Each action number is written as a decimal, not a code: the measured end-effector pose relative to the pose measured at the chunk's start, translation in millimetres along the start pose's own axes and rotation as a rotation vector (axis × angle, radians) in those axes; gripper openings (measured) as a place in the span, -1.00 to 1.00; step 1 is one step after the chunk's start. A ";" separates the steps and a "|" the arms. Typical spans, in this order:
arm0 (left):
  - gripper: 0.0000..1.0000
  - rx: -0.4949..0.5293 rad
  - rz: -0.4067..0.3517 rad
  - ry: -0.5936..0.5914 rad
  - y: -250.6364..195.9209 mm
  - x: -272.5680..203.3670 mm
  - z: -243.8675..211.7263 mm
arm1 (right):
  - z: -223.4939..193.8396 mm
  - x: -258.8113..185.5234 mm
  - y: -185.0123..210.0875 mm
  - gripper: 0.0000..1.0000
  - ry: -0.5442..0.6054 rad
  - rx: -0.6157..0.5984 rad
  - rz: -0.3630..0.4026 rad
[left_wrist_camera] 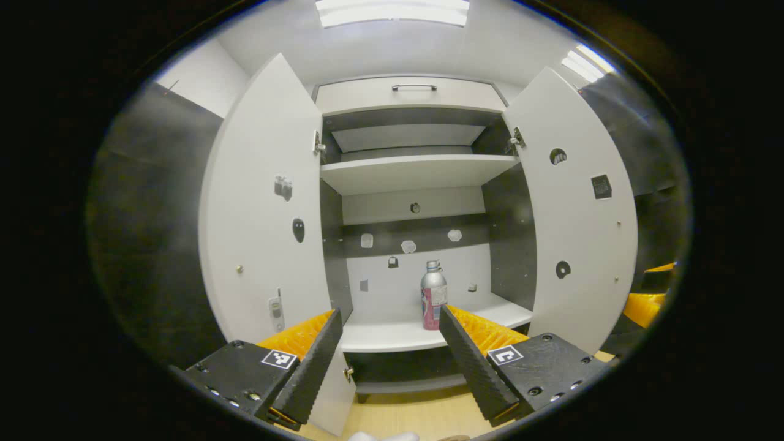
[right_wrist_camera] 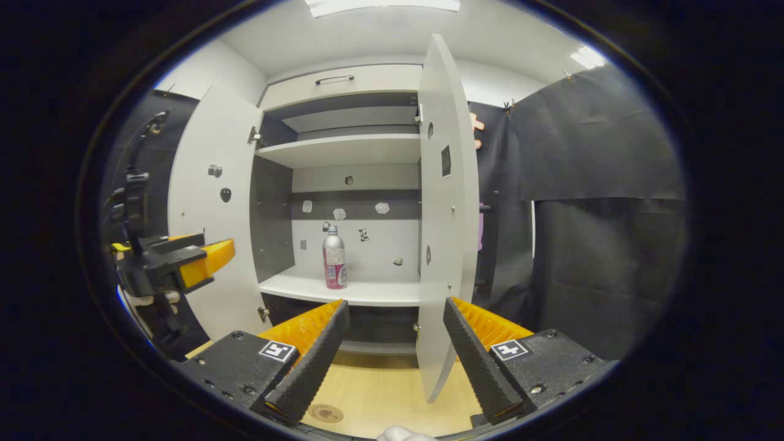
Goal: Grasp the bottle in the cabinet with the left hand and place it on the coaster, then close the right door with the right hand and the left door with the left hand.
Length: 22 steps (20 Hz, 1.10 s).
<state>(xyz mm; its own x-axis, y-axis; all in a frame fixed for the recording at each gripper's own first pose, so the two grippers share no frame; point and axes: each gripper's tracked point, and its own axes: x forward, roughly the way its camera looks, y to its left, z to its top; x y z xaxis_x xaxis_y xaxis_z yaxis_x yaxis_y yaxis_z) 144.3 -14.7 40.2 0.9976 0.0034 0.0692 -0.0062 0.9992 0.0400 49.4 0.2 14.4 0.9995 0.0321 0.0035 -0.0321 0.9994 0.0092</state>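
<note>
Open shelf room around bottle (left_wrist_camera: 433, 300), both doors (left_wrist_camera: 263, 202) wide.

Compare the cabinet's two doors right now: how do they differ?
1. In the right gripper view, the left door shows its broad inner face, while the right door is seen nearly edge-on.
2. In that view the right door stands just beyond the right gripper; the left door stands farther off, behind the left gripper.

Shared: both are pale, both stand open, both carry small items stuck on the inner face, and neither is touched.

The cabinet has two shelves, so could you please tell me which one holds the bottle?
The lower shelf: the bottle stands upright on it, while the upper shelf is bare.
</note>
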 end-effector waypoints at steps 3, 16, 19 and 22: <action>0.94 -0.006 -0.020 -0.049 -17.3 57.4 12.7 | 6.6 5.7 -0.7 1.00 -0.004 -0.024 -0.008; 0.96 -0.051 0.000 0.100 -77.6 270.7 -66.4 | 2.5 19.2 -2.3 1.00 0.040 -0.114 -0.032; 0.95 -0.061 -0.014 0.130 -86.2 287.1 -84.4 | -1.8 17.8 -8.2 1.00 0.056 -0.113 -0.043; 0.60 -0.058 -0.001 0.151 -83.4 281.9 -85.0 | 0.3 15.4 -12.0 1.00 0.049 -0.109 -0.052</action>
<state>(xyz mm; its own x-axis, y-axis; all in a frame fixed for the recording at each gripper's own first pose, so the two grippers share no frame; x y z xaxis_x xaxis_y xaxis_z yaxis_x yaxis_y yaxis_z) 431.8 -93.7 -28.4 0.9967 0.0041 -0.0812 -0.0055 0.9998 -0.0179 65.2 -11.2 14.6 0.9988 -0.0216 -0.0429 0.0171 0.9948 -0.1006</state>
